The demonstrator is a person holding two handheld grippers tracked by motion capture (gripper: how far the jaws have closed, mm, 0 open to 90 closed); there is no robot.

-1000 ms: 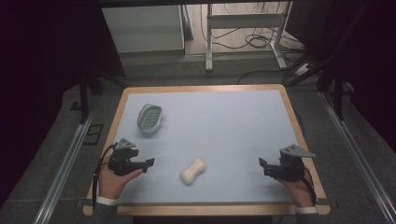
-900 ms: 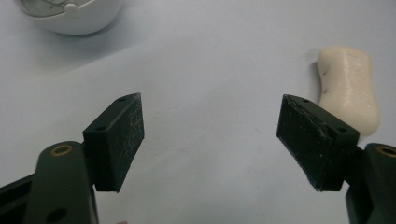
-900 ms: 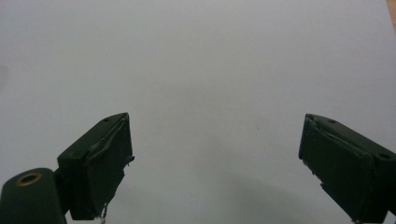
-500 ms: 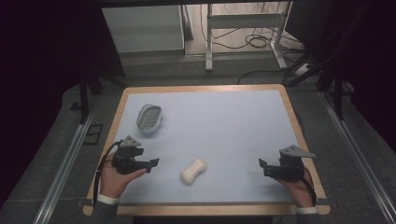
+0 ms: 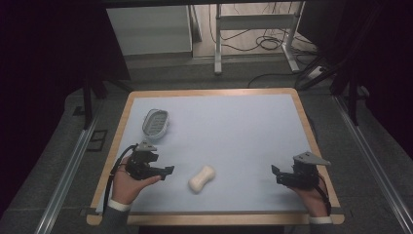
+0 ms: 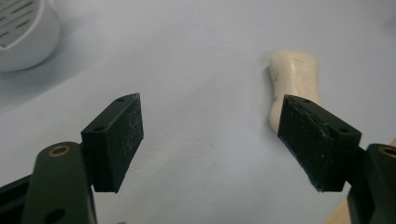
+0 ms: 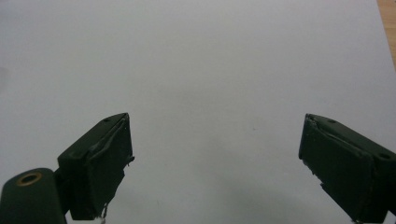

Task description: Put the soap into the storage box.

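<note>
Left gripper (image 5: 165, 171): jaws stand wide apart and hold nothing; in the left gripper view the gap between the pads shows bare table. It sits low over the near-left part of the table (image 5: 234, 122), aimed toward the centre. Right gripper (image 5: 277, 175): jaws likewise spread wide, empty, hovering near the right edge with only blank surface ahead of it in the right gripper view.

Work object: a cream soap bar (image 5: 201, 178), waisted in the middle, lies flat on the table near the front edge, just right of the left gripper and apart from it. In the left gripper view the soap bar (image 6: 295, 79) lies beyond the right-hand jaw, off the centre line of the gap. A slotted soap dish (image 5: 156, 122) stands further back on the left, well apart from the bar.

Assessment: the step in hand appears to be the left gripper's approach to the bar. Recommendations: swing the gripper until the bar centres between the pads; close across the narrow waist, not the rounded ends; descend until the pads bracket the sides before closing. A glancing contact would likely push the bar along the smooth surface.
</note>
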